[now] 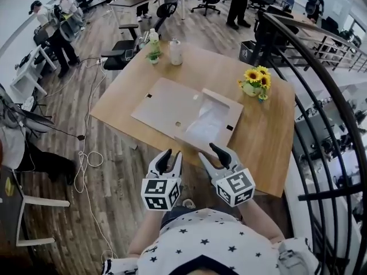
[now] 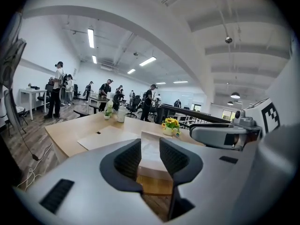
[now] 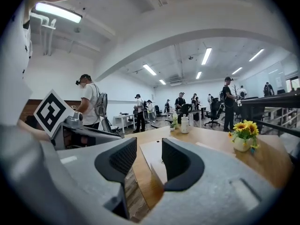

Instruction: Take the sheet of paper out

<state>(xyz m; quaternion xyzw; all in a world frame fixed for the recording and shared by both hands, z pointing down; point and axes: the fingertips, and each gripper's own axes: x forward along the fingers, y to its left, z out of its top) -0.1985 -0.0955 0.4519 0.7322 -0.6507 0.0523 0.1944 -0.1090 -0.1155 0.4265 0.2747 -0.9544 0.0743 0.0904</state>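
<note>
Judging by the layout, this is the approach step, with nothing touched yet. On the light wooden table (image 1: 264, 145) a flat beige cardboard flap (image 1: 163, 103) lies spread open. To its right is the shallow beige cardboard tray (image 1: 237, 114), and the white sheet of paper (image 1: 207, 122) rests inside it. Next, one pair of jaws must clear the tray's near wall and pinch an edge or corner of the sheet (it looks thin and limp, so probably awkward to lift off the bottom). The other tool could perhaps steady the cardboard.

The left gripper (image 1: 170, 155) hovers just short of the table's near edge, pointing slightly downward toward the tray. Its jaws are spread wide with nothing between them. The right gripper (image 1: 209, 152) hangs just beside it, jaws likewise apart and empty, angled inward at the same near wall. Both sit low in front of the person's body, clear of the tray.
</note>
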